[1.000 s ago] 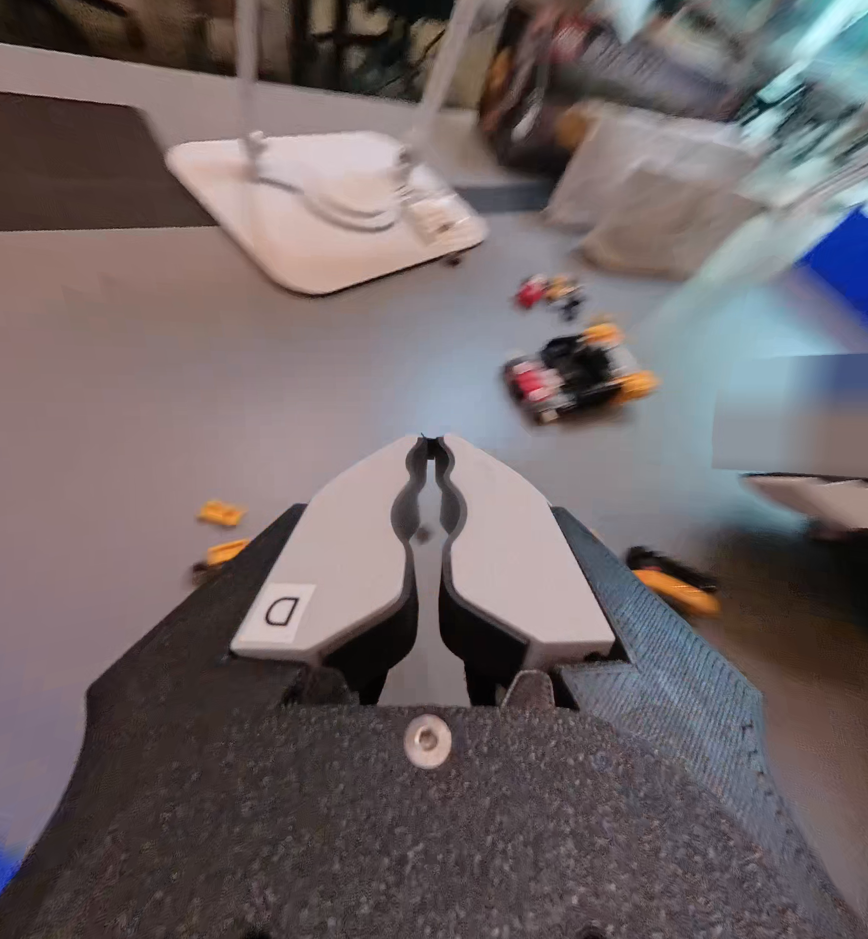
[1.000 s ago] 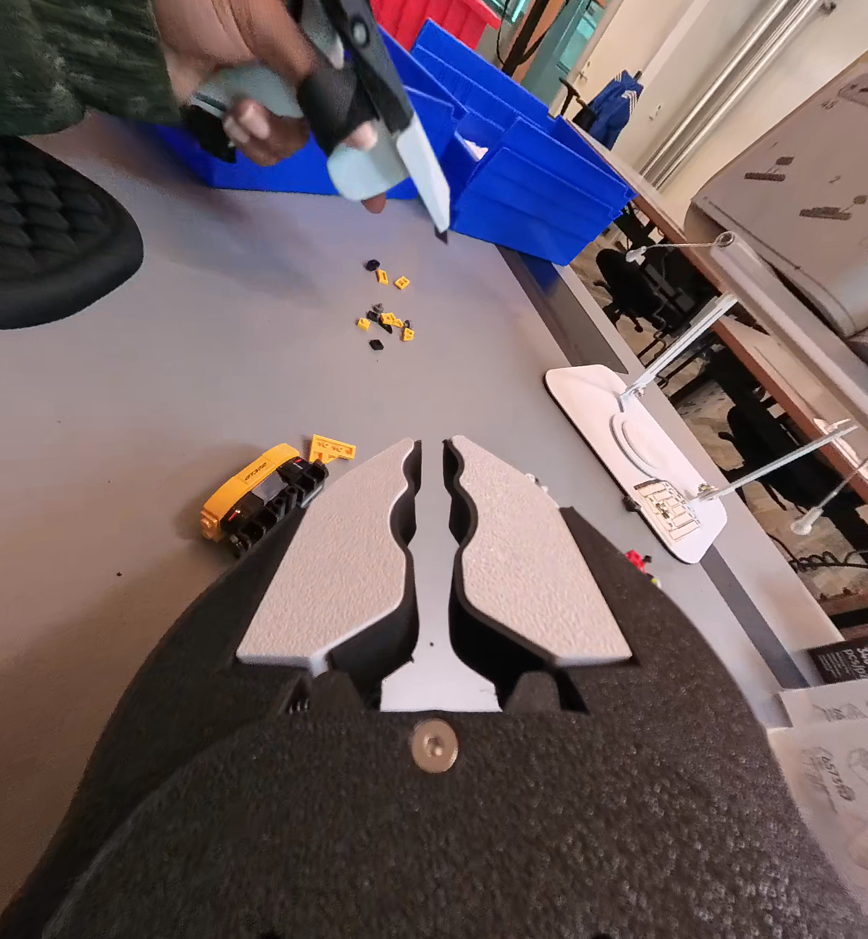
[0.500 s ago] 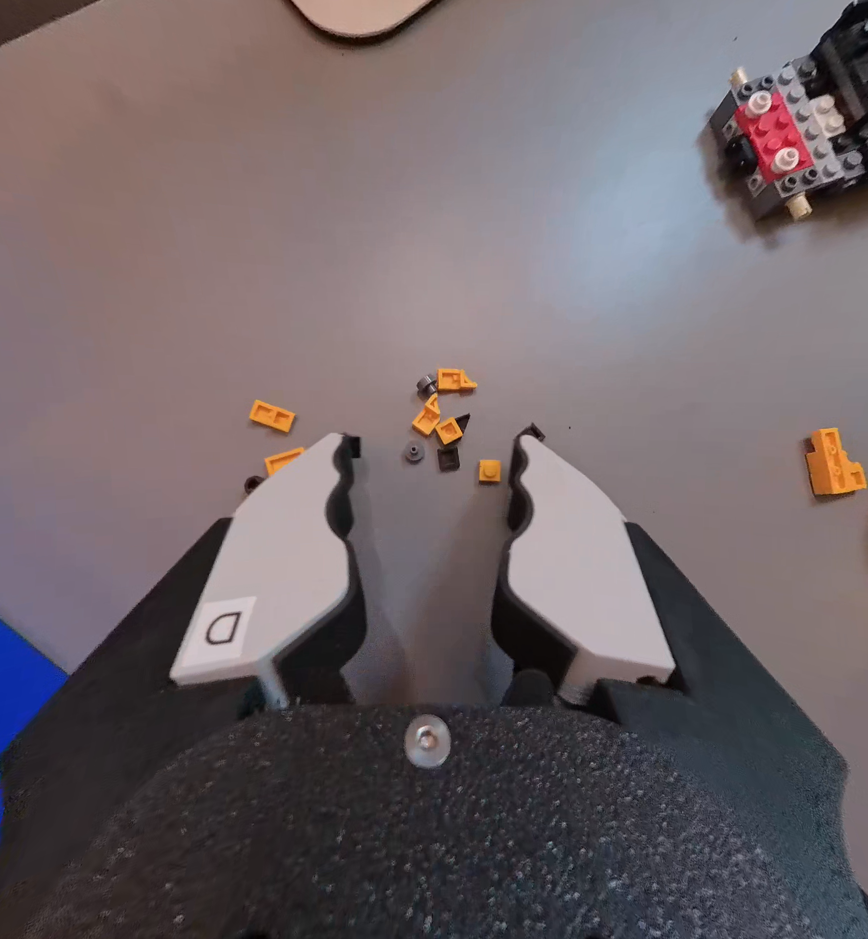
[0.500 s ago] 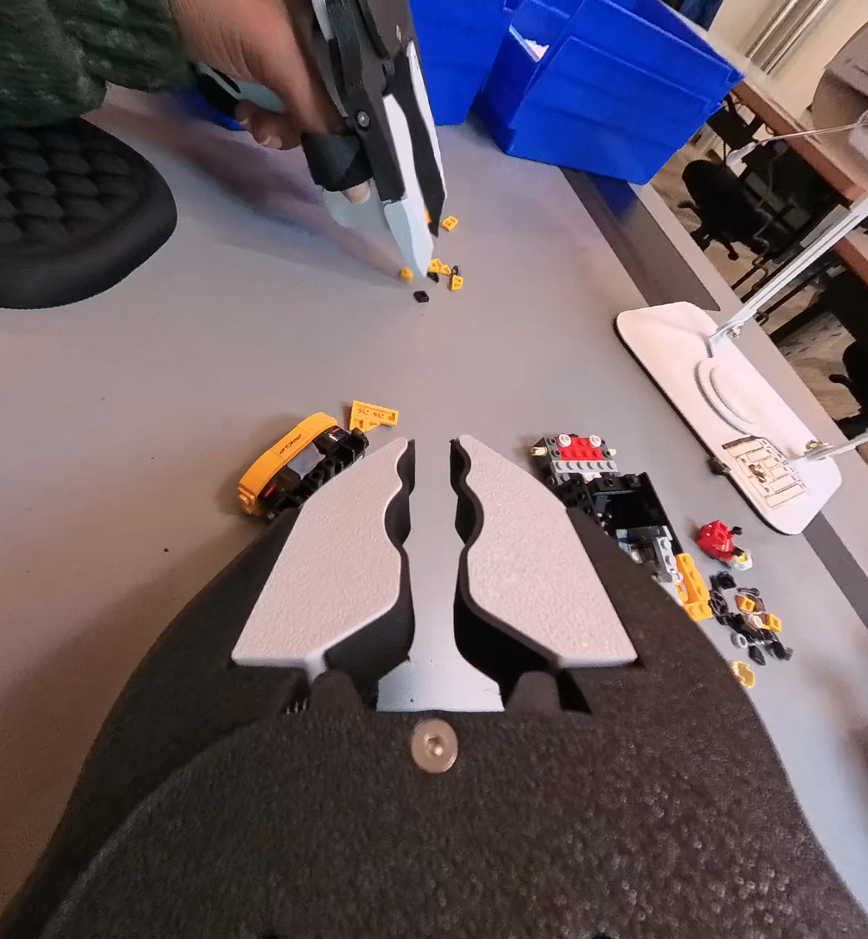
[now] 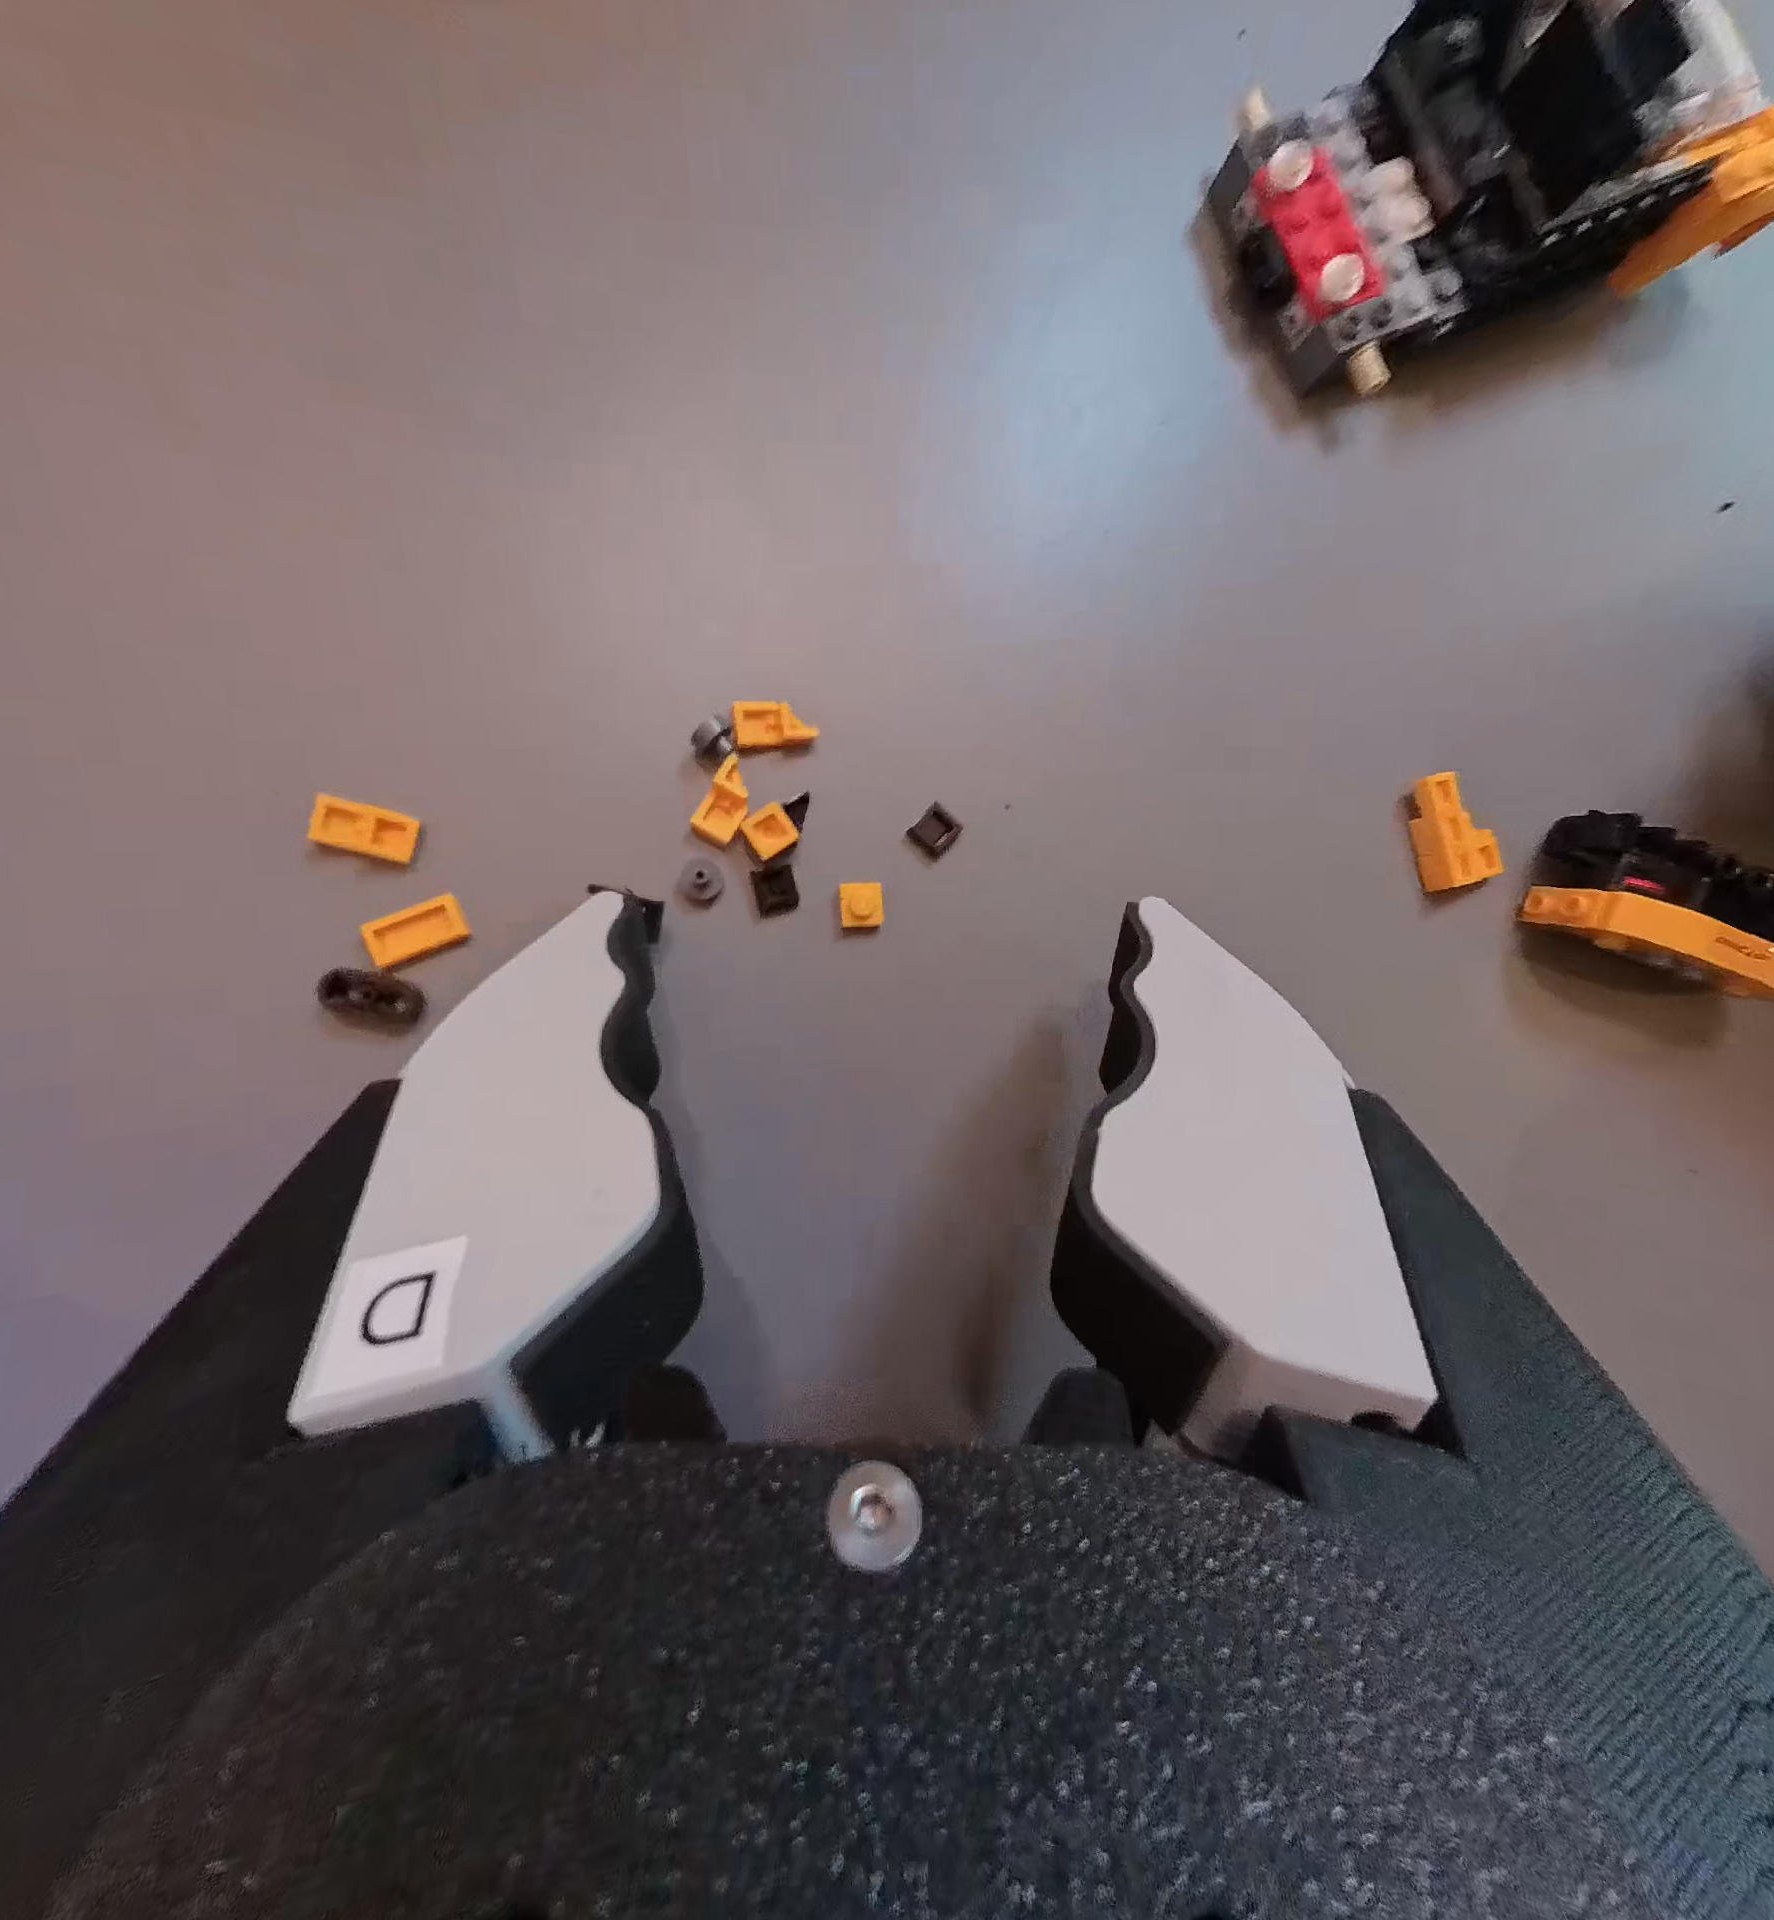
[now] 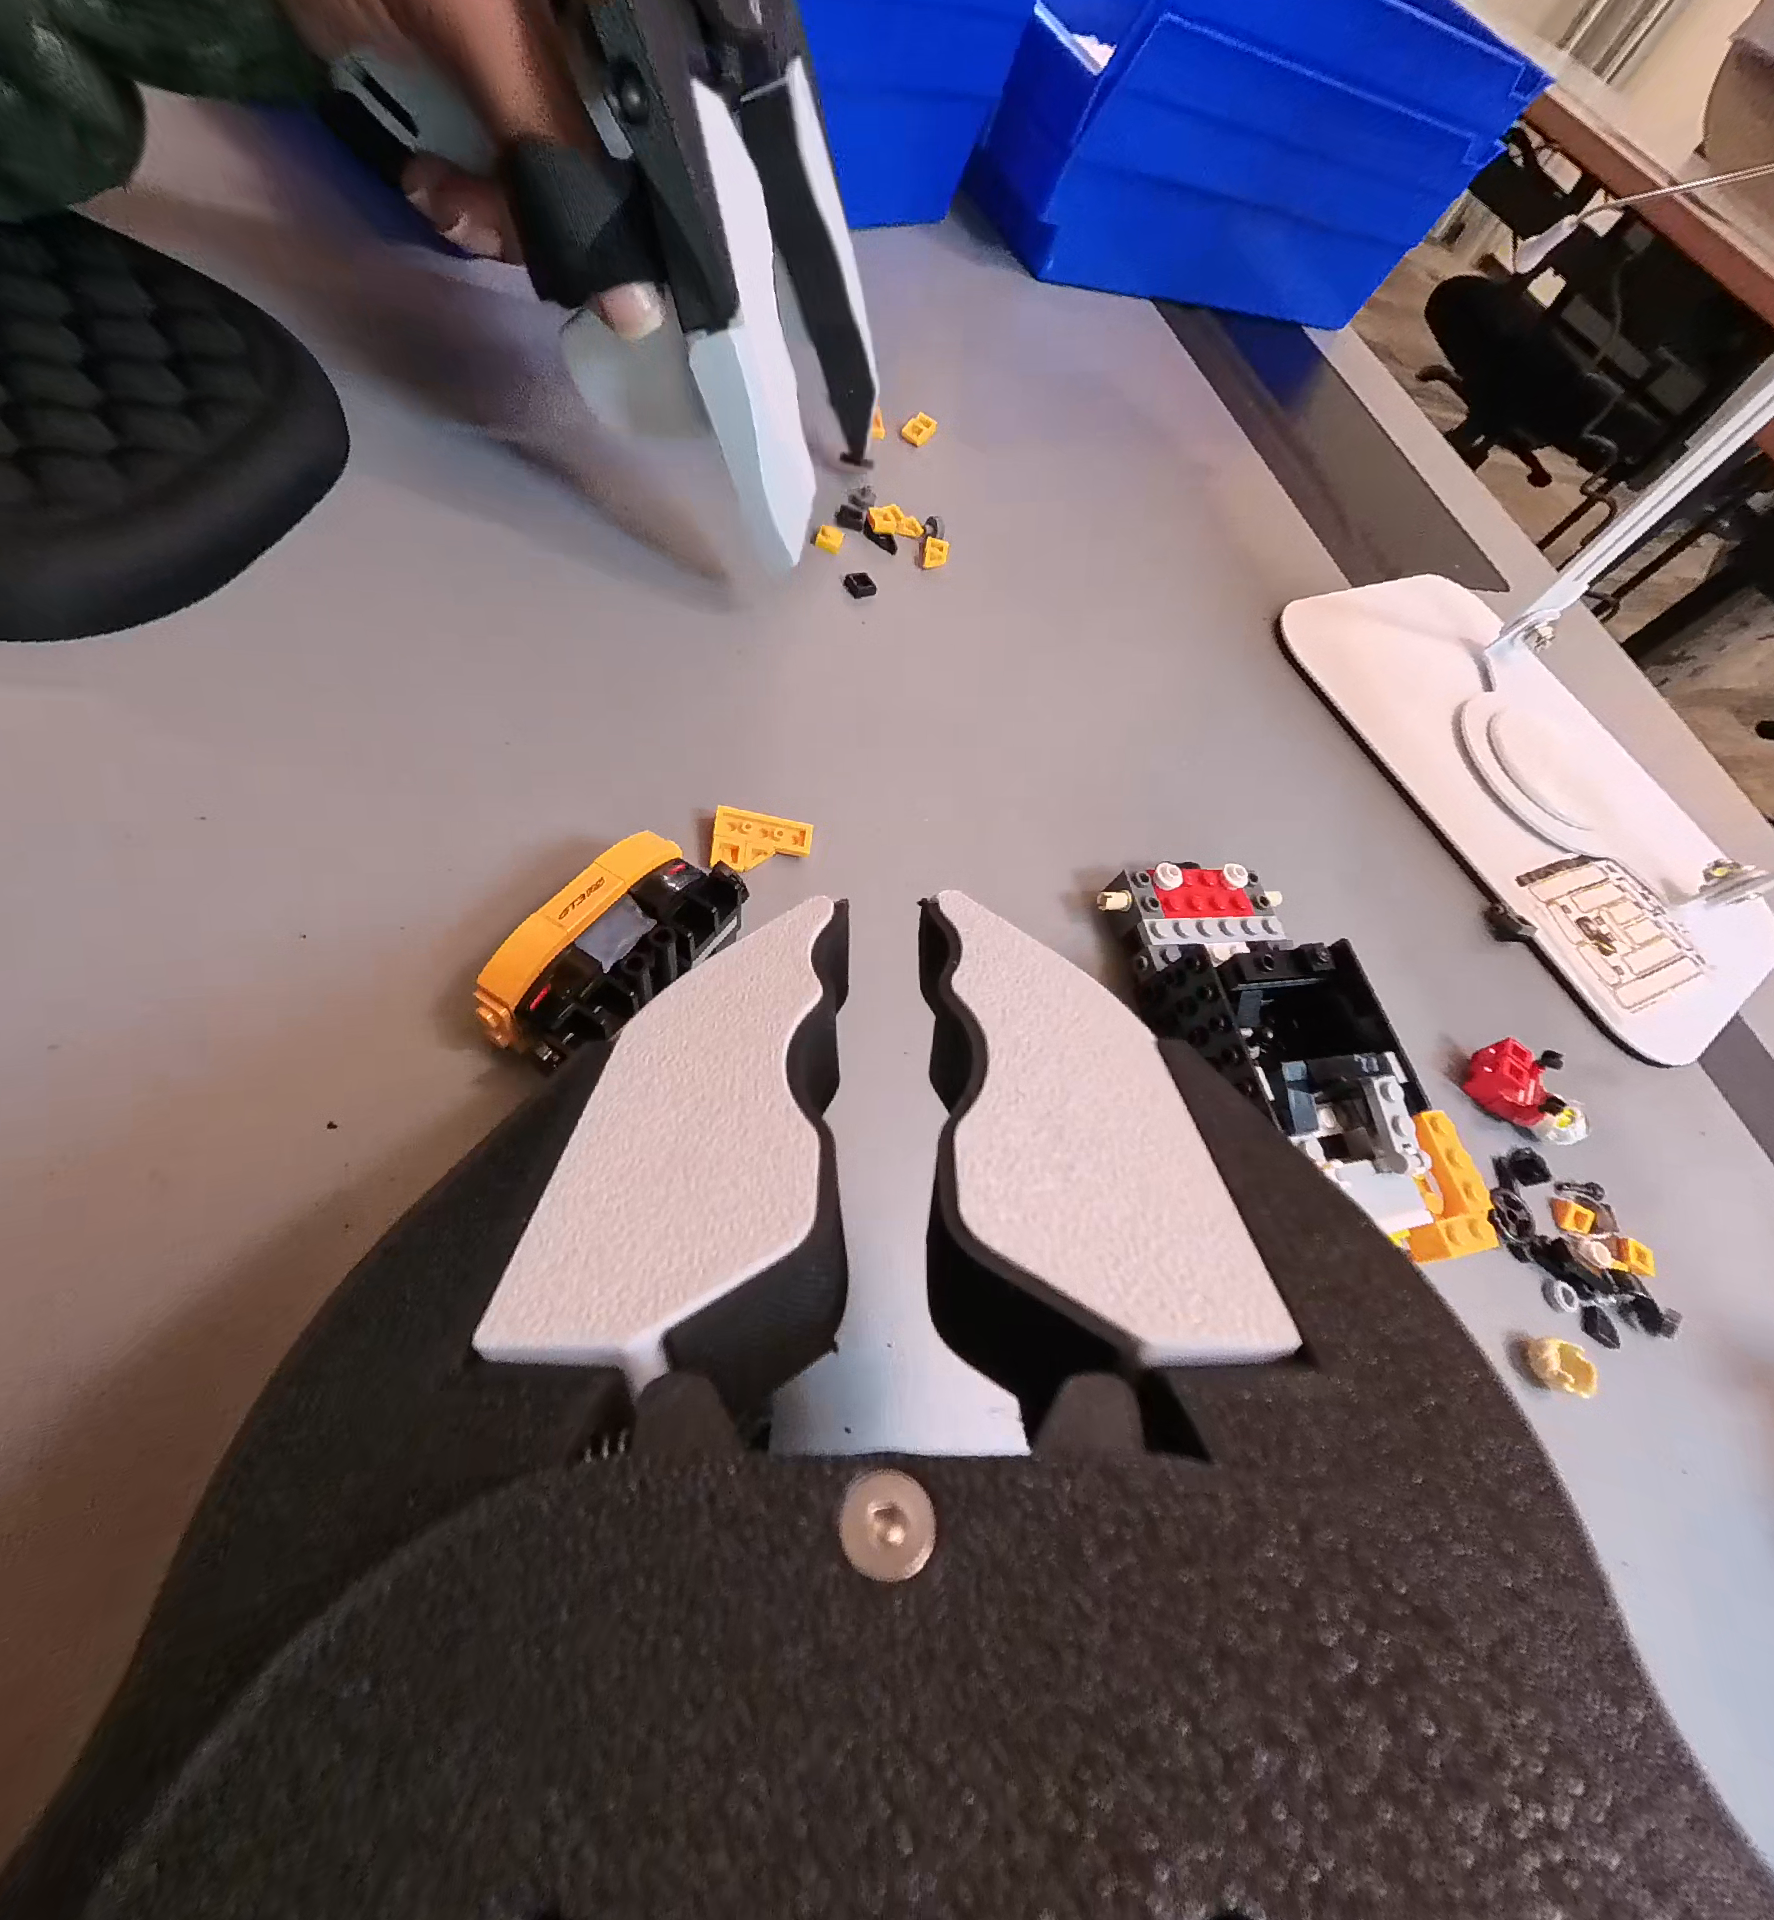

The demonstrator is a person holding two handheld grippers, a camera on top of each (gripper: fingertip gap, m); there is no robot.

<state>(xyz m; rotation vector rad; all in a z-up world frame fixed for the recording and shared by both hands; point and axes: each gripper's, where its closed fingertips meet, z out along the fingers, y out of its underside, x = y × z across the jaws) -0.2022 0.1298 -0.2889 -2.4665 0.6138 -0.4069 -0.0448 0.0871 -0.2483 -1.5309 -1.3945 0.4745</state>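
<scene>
So the left gripper hangs wide open and empty right over the scattered small bricks on the grey table; the right gripper, slightly parted and empty, sits between the yellow car piece and the black chassis.

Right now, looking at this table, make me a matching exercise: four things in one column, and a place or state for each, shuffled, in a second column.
Things:
1. left claw
2. right claw
3. white lamp base
4. blue bins

Places or states:
A. far edge of the table
B. wide open over small loose bricks
C. nearly closed, nothing between its fingers
D. right side of the table, beyond the half-built brick car

Pairs: 1-B, 2-C, 3-D, 4-A
</scene>
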